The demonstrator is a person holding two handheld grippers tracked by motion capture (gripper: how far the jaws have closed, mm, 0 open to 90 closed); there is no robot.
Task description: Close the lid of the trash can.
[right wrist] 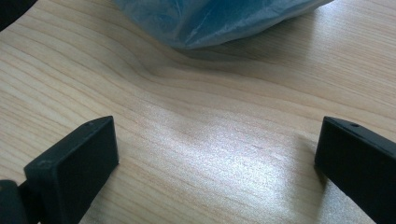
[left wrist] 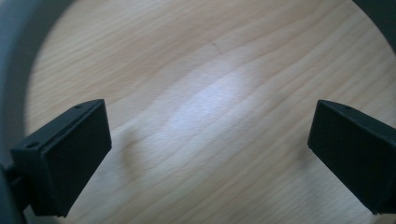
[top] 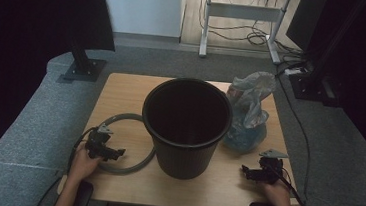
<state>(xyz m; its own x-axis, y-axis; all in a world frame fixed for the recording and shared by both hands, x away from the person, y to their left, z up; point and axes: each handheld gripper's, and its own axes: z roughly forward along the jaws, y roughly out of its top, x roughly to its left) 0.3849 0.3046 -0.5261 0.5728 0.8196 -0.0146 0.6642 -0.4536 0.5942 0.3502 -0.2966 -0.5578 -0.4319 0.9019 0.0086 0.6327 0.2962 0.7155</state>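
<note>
Both pairs of jaws wide apart and empty above the table (top: pixel 121 92), left gripper (top: pixel 111 152) over the grey ring (top: pixel 124 169), right gripper (top: pixel 250 173) near the blue plastic bag (top: pixel 247 113) beside the black bin (top: pixel 186 126): best pinch a loose fold, low.

Grey ring (top: pixel 128 143) — a thin hoop lying flat on the wooden table, left of the black bin (top: pixel 186 126), its right arc tucked behind the bin's base. Bin upright at table centre, mouth open, dark inside. Bluish translucent plastic bag (top: pixel 248 114) — crumpled, slumped just beside the bin's right flank, knotted top pointing up toward the far edge.
</note>
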